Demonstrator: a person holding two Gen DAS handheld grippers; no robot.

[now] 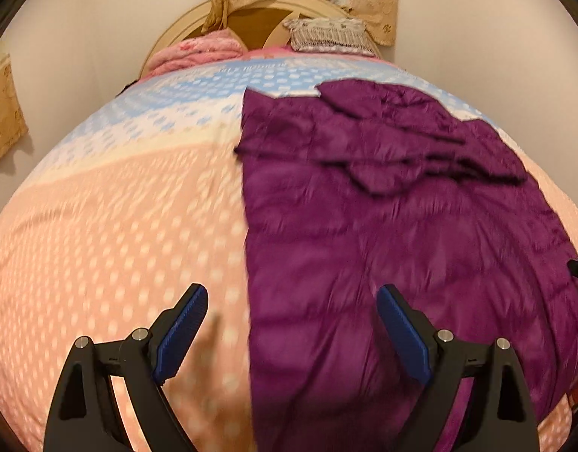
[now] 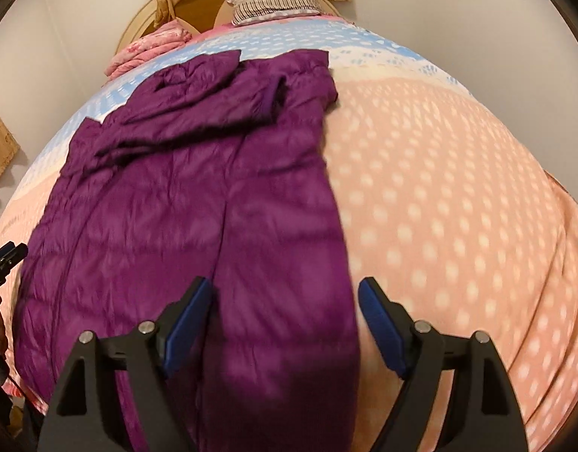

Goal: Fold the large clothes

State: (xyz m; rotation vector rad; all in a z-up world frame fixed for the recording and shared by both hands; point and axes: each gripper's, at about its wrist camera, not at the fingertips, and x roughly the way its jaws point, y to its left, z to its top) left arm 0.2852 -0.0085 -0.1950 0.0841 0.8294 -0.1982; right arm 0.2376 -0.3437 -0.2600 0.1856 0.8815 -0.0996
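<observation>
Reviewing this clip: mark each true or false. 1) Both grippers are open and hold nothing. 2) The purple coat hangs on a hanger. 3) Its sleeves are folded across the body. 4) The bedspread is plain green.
1) True: the left gripper and right gripper stand open, empty.
2) False: the purple coat lies flat on the bedspread.
3) True: sleeves lie across its upper part.
4) False: it is pink and blue with pale dots.
</observation>
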